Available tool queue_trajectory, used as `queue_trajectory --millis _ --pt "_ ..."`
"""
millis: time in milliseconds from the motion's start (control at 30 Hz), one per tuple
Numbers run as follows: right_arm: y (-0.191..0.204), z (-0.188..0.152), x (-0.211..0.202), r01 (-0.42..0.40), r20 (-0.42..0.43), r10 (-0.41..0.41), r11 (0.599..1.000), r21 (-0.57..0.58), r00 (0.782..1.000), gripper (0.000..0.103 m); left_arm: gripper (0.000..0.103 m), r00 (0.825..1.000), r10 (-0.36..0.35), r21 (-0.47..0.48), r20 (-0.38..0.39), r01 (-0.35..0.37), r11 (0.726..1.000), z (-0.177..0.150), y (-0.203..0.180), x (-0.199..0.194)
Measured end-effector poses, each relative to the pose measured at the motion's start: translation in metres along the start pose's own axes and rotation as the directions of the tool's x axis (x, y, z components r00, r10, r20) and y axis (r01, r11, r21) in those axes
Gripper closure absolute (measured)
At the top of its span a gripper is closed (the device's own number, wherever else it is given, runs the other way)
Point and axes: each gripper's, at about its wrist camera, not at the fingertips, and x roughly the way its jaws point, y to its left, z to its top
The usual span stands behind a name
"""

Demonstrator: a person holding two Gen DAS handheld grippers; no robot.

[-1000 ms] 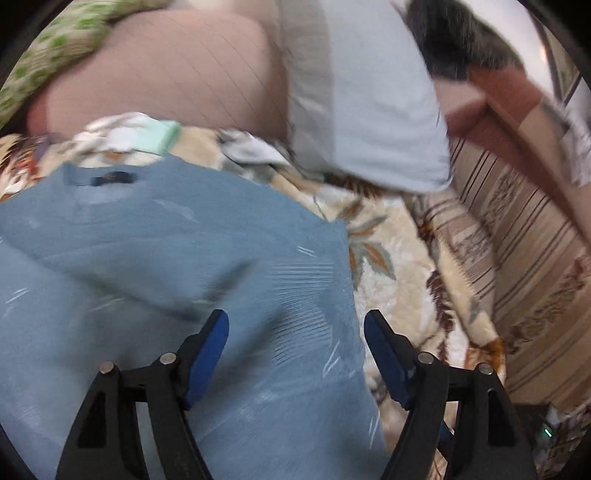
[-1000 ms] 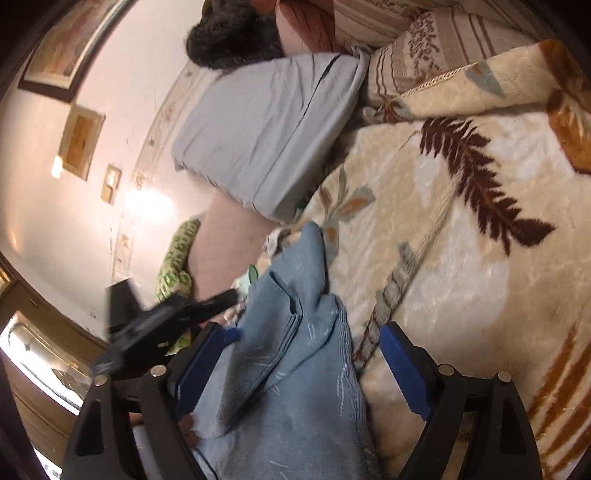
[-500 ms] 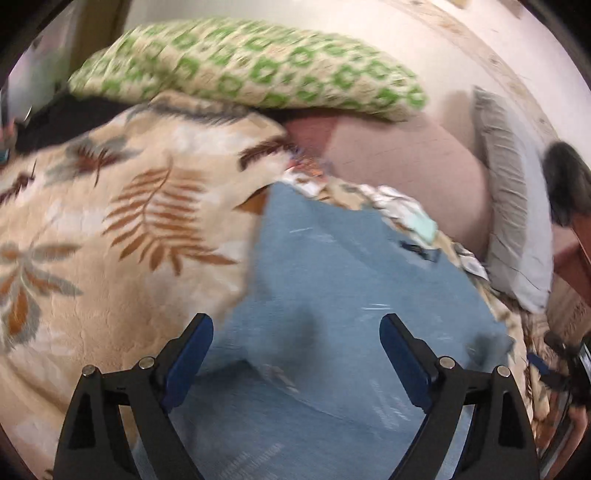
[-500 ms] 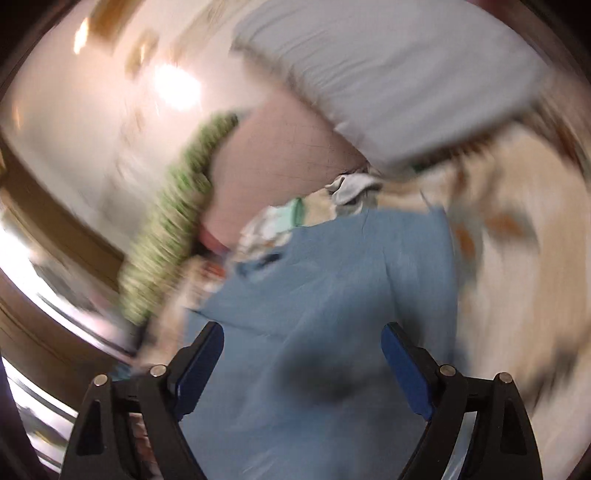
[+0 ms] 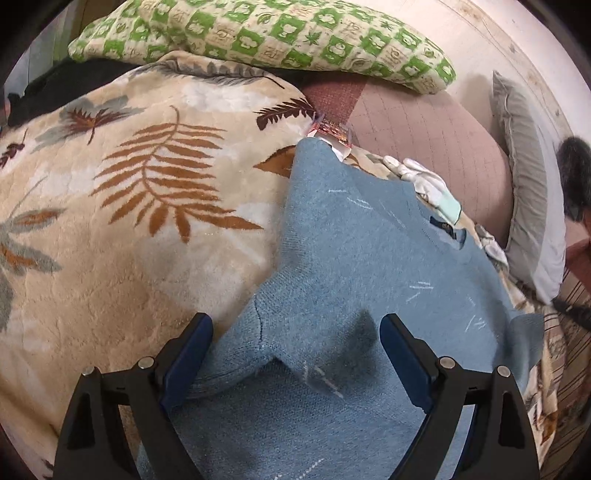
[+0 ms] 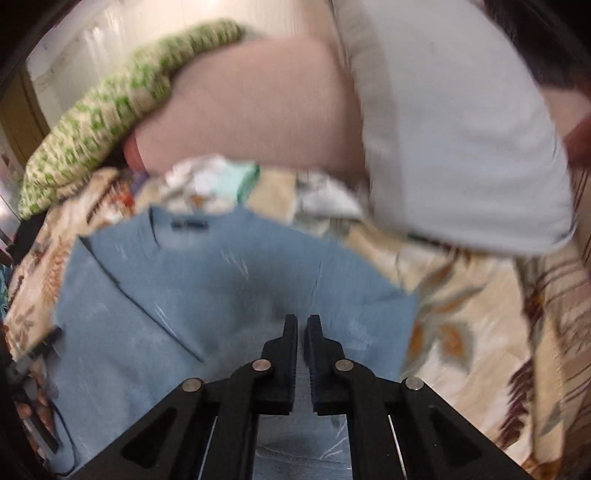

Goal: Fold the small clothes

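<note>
Blue sweater [image 5: 354, 258] lies flat on the leaf-print blanket [image 5: 129, 206], collar at far end near the pink cushion [image 5: 424, 140]. Left gripper [image 5: 295, 343] wide open over the sweater's left sleeve, holding nothing. Right gripper [image 6: 302, 332] nearly closed above the sweater's middle; whether cloth is pinched is unclear.

A cream plush blanket [image 5: 122, 206] with brown fern leaves covers the bed. Behind it lie a green-and-cream checked pillow [image 5: 280, 40], a dusty-pink quilted cushion [image 5: 424, 136] and a pale grey pillow [image 6: 461, 140], all against a light wall [image 5: 491, 33] under warm indoor light
</note>
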Motion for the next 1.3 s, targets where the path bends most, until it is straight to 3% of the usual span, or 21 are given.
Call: queue_trajectory --millis 100,167,200,233,267,300,433,567,600,667,767,867,1000,1133,1233,1267,1300 --pt "-0.011 0.006 -0.003 -0.107 -0.030 0.110 0.990 0.092 0.993 0.091 0.009 1.000 -0.003 0.001 0.004 0.003 1.000 0.000 0.000 0.001" --pt "-0.025 -0.002 0.002 -0.087 -0.021 0.092 0.984 0.156 0.996 0.090 0.009 1.000 -0.010 0.001 0.004 0.010 1.000 0.000 0.001 0.001" --pt "-0.035 -0.009 0.012 -0.094 -0.051 0.106 0.976 0.197 0.993 0.084 0.009 1.000 -0.015 -0.003 0.004 0.015 1.000 0.000 0.001 0.000" --pt "-0.040 -0.015 0.021 -0.104 -0.079 0.125 0.968 0.228 0.989 0.076 0.009 1.000 -0.019 -0.006 0.003 0.019 1.000 0.000 0.002 0.000" --pt "-0.047 -0.022 0.035 -0.109 -0.123 0.146 0.959 0.263 0.982 0.046 0.009 1.000 -0.023 -0.010 0.002 0.023 1.000 0.000 0.003 0.000" --pt "-0.051 -0.028 0.042 -0.106 -0.142 0.150 0.955 0.278 0.978 0.032 0.009 1.000 -0.025 -0.011 0.001 0.025 1.000 0.000 0.003 0.000" --pt "-0.051 -0.029 0.039 -0.185 -0.037 0.201 0.949 0.254 0.979 0.032 0.007 1.000 -0.018 0.004 0.001 0.018 1.000 0.000 0.001 0.001" --pt "-0.038 -0.023 0.065 -0.199 -0.103 0.227 0.953 0.227 0.969 0.033 0.006 1.000 -0.013 0.016 0.002 0.013 1.000 -0.001 0.000 0.001" --pt "-0.033 -0.025 0.072 -0.194 -0.127 0.224 0.958 0.213 0.966 0.049 0.006 1.000 -0.016 0.013 0.001 0.016 1.000 -0.001 0.000 0.001" --pt "-0.026 -0.029 0.082 -0.146 -0.172 0.179 0.971 0.191 0.969 0.100 0.006 1.000 -0.023 0.007 -0.002 0.023 1.000 0.000 0.001 0.001" --pt "-0.003 -0.024 0.068 -0.070 -0.160 0.079 0.996 0.059 0.984 0.100 0.006 1.000 -0.029 0.005 0.000 0.029 1.000 -0.001 0.002 0.001" --pt "0.012 -0.001 0.022 0.031 -0.030 -0.032 0.999 -0.044 0.999 0.101 0.006 1.000 -0.023 0.011 0.003 0.023 1.000 -0.001 0.000 0.001" --pt "0.007 0.017 -0.042 0.099 0.106 -0.093 0.994 -0.054 0.990 0.101 0.006 1.000 -0.010 0.025 0.004 0.010 1.000 -0.002 -0.002 0.002" --pt "-0.025 -0.014 -0.037 0.110 0.017 -0.111 0.992 0.053 0.994 0.100 0.006 1.000 -0.015 0.012 -0.005 0.015 1.000 -0.001 0.000 0.002" --pt "-0.050 -0.059 0.025 0.094 -0.166 -0.074 0.988 0.119 0.983 0.099 0.006 1.000 -0.004 0.031 -0.004 0.004 1.000 -0.002 -0.002 0.002" --pt "-0.058 -0.075 0.050 0.102 -0.244 -0.065 0.985 0.142 0.968 0.096 0.006 1.000 -0.003 0.038 -0.003 0.003 0.999 -0.003 -0.003 0.002" --pt "-0.063 -0.081 0.055 0.119 -0.236 -0.078 0.979 0.164 0.969 0.090 0.006 1.000 -0.003 0.041 -0.005 0.003 0.999 -0.003 -0.002 0.002"
